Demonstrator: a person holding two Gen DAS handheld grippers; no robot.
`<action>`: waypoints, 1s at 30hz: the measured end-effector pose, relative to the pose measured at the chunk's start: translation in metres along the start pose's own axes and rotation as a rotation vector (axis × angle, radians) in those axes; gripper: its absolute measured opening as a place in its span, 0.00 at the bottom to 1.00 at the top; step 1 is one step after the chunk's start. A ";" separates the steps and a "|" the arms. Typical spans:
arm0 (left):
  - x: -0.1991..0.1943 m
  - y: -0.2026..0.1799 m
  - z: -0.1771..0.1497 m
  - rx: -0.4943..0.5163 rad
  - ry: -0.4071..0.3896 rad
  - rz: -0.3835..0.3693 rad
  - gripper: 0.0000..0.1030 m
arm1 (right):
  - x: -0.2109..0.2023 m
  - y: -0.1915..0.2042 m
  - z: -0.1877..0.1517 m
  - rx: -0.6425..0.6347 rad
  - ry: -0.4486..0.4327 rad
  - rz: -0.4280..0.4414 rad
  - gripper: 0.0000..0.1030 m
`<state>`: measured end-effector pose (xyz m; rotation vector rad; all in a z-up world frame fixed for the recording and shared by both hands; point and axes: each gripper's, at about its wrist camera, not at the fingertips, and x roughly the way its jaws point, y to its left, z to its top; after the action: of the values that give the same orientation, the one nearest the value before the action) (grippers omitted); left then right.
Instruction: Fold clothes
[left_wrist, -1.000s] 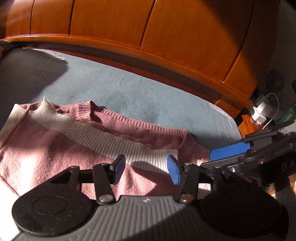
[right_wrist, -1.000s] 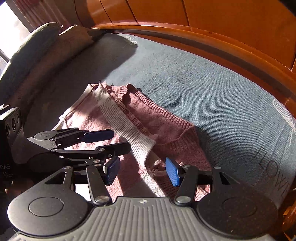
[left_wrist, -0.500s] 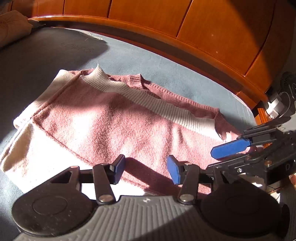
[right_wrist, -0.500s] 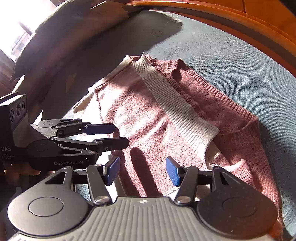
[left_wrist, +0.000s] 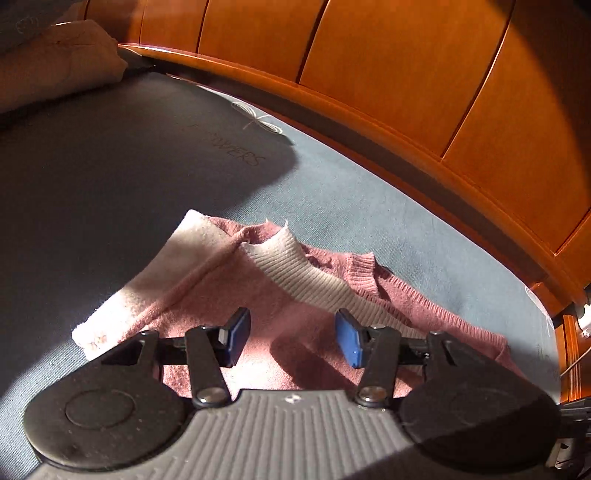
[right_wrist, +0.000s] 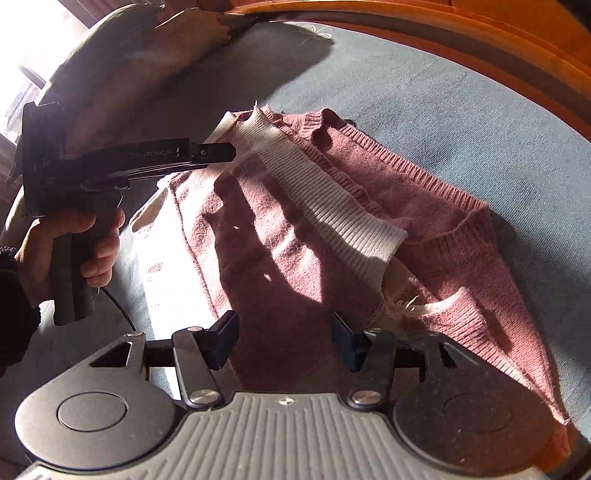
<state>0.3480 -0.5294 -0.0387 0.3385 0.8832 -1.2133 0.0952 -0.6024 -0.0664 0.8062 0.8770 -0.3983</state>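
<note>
Sweater (left_wrist: 221, 295) in pink knit with a cream ribbed band (left_wrist: 314, 284) lies partly folded on a blue-grey bedspread (left_wrist: 147, 177), sunlight and hard shadow falling across it. A curved orange wooden headboard (left_wrist: 388, 74) rises behind the bed, and a beige pillow (left_wrist: 55, 62) sits at the far corner. The left gripper (left_wrist: 291, 338) hovers over the garment's near edge with its blue pads standing apart and nothing between them. The right gripper (right_wrist: 282, 341) hangs above the darker, shaded part of the knit, its jaws likewise apart and empty. In the right wrist view a hand (right_wrist: 70, 243) (the person's left, with a dark sleeve at the wrist) grips the left tool's handle beside the sweater, the tool's fingers reaching toward the cream band near the collar (right_wrist: 321, 122).
</note>
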 end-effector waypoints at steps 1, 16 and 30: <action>-0.006 0.004 -0.005 0.000 -0.004 0.025 0.50 | 0.000 0.001 0.001 0.000 -0.002 0.003 0.58; -0.004 0.048 -0.023 -0.096 0.031 0.189 0.50 | 0.005 0.017 0.005 -0.057 0.021 -0.058 0.59; -0.021 0.067 -0.046 -0.053 0.126 0.213 0.51 | 0.012 0.053 0.027 -0.097 0.018 -0.178 0.63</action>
<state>0.3881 -0.4614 -0.0667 0.4587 0.9608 -0.9783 0.1492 -0.5889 -0.0412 0.6455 0.9810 -0.5015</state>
